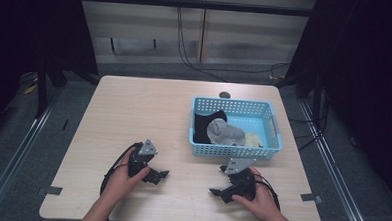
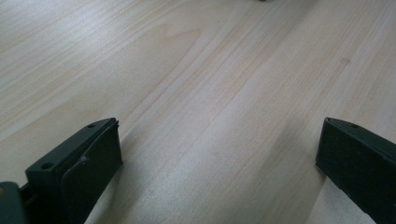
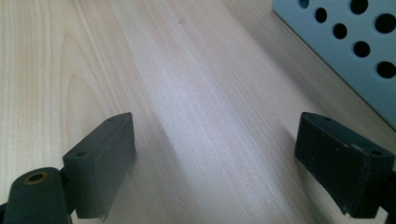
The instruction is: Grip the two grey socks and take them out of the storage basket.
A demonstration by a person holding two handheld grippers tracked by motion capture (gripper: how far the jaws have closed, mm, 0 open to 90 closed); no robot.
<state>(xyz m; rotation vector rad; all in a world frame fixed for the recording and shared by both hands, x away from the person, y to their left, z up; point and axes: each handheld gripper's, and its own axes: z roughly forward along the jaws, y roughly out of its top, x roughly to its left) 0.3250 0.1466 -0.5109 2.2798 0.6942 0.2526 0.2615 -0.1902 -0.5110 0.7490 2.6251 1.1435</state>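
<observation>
A light blue perforated basket [image 1: 273,125] stands on the right half of the wooden table [image 1: 134,108]. Inside it lie a black cloth [image 1: 204,123], a grey cloth [image 1: 226,133] and a pale yellowish cloth [image 1: 253,139]. My left gripper [image 1: 162,176] rests low over the table's front left, open, with bare wood between its jaws [image 2: 219,154]. My right gripper [image 1: 218,190] sits just in front of the basket, open and empty [image 3: 215,149]. The basket's blue wall [image 3: 345,51] shows at the upper right of the right gripper view.
A small dark round object [image 1: 224,95] lies on the table behind the basket. Cables [image 1: 186,55] hang down the back wall beyond the table. Dark frame posts stand at both sides of the table.
</observation>
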